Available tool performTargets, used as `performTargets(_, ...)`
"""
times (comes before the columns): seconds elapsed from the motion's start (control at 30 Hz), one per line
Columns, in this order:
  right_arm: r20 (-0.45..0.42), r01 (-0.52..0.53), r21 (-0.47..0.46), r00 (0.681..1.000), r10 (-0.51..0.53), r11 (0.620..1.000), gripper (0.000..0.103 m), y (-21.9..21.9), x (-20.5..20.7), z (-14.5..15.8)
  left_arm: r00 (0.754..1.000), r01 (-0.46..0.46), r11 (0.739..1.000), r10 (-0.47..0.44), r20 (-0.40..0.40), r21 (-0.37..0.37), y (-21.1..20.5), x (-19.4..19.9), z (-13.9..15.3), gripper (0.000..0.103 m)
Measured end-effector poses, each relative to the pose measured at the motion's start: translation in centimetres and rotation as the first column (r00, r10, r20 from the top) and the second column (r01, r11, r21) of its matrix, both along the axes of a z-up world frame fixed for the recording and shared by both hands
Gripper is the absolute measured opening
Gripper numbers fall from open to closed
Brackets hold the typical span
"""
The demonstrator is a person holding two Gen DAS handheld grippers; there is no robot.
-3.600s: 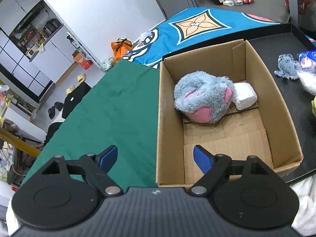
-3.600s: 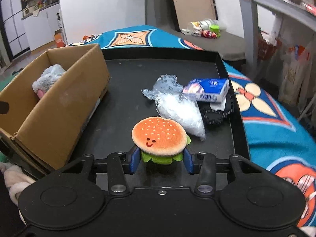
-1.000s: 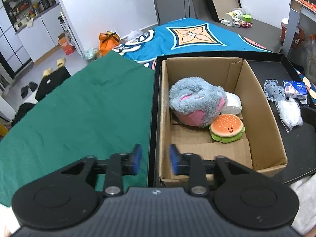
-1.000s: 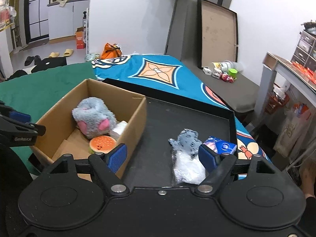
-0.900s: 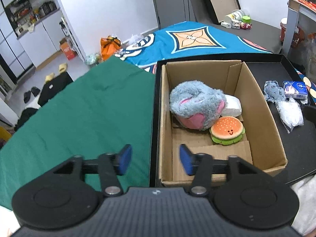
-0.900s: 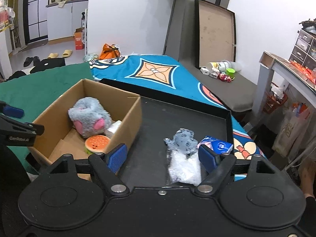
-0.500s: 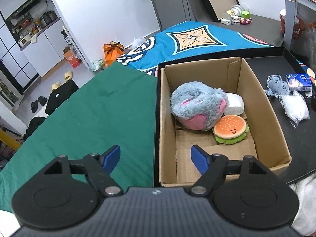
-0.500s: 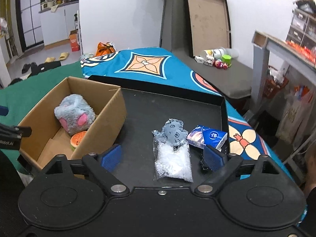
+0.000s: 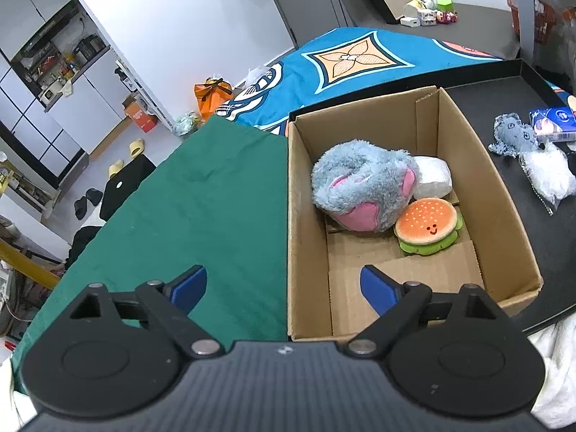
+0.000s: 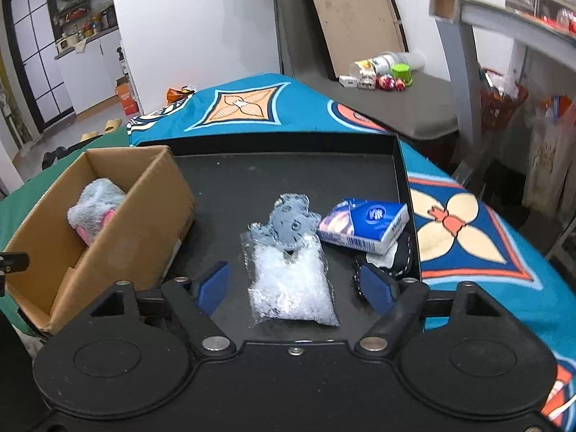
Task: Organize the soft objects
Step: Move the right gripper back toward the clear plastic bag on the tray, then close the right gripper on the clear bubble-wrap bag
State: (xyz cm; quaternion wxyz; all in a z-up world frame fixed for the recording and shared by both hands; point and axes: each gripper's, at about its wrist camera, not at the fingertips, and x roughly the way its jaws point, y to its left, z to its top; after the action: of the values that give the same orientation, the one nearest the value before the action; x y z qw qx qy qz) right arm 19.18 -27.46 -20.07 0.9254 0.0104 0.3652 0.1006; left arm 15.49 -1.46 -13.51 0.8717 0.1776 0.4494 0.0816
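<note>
Both sets of jaws spread wide and empty: the left gripper (image 9: 283,283) hangs over the cardboard box (image 9: 500,194), where the burger plush (image 9: 428,225) lies against the grey plush (image 9: 360,183). Right of the box, the right gripper (image 10: 294,286) brackets the clear bag (image 10: 291,282) on the black tray (image 10: 360,169).

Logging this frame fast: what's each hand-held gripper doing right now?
Left hand-held gripper: open, holding nothing, at the near end of the cardboard box.
Right hand-held gripper: open, empty, around the clear plastic bag.
</note>
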Motion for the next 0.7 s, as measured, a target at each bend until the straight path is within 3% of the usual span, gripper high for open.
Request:
performTargets(0.53,-0.049,0.003,0.063,0.999,0.0,0.998,0.072,-0.9,1.8,-3.1,0.999,-0.013,0.997,0.015,-0.03,0.082,-1.0,0.8,-0.6,0.092)
performTargets(0.7,-0.103,0.002,0.051,0.995,0.004,0.999,0.058,-0.3,2.0,-4.6,0.999,-0.016,0.997,0.018,-0.036,0.076,-0.9,1.0,-0.7,0.092)
